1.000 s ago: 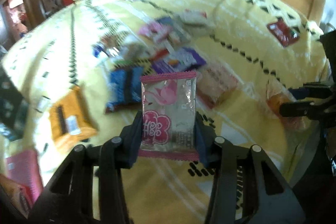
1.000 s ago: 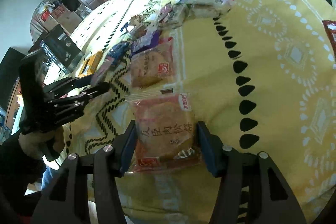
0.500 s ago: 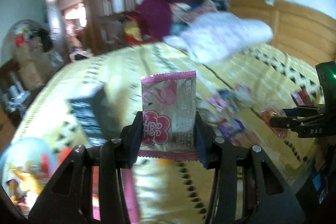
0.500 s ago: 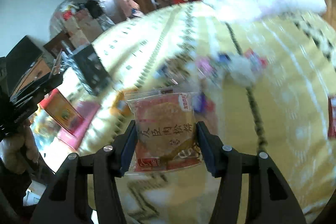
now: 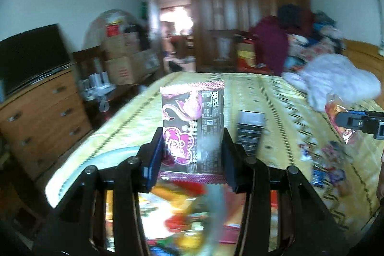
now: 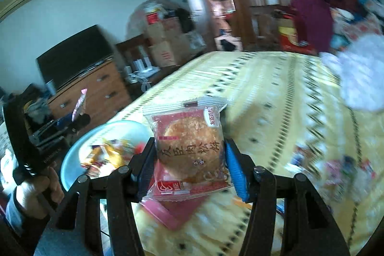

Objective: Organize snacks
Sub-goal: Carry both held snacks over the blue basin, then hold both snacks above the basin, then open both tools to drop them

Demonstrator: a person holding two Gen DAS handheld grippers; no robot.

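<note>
My left gripper [image 5: 192, 155] is shut on a pink flamingo snack packet [image 5: 193, 126], held upright above a light blue bowl [image 5: 112, 152] of snacks. My right gripper [image 6: 189, 160] is shut on a round pork floss cake packet [image 6: 189, 148], held above the yellow bedspread beside the same bowl [image 6: 79, 155], which holds several wrapped snacks. The left gripper [image 6: 79, 119] shows at the left of the right wrist view; the right gripper [image 5: 360, 122] shows at the right edge of the left wrist view.
Loose snacks [image 5: 324, 164] lie scattered on the bed [image 5: 276, 97]. A black box [image 5: 249, 131] stands on the bed. A pink packet [image 6: 172, 210] lies under the right gripper. A wooden dresser [image 5: 43, 116] with a TV stands left; a white pillow [image 5: 336, 80] lies far right.
Both grippers have swung left from the snack pile toward the bed's foot, carrying their packets. The blue bowl has come into view beneath them.
</note>
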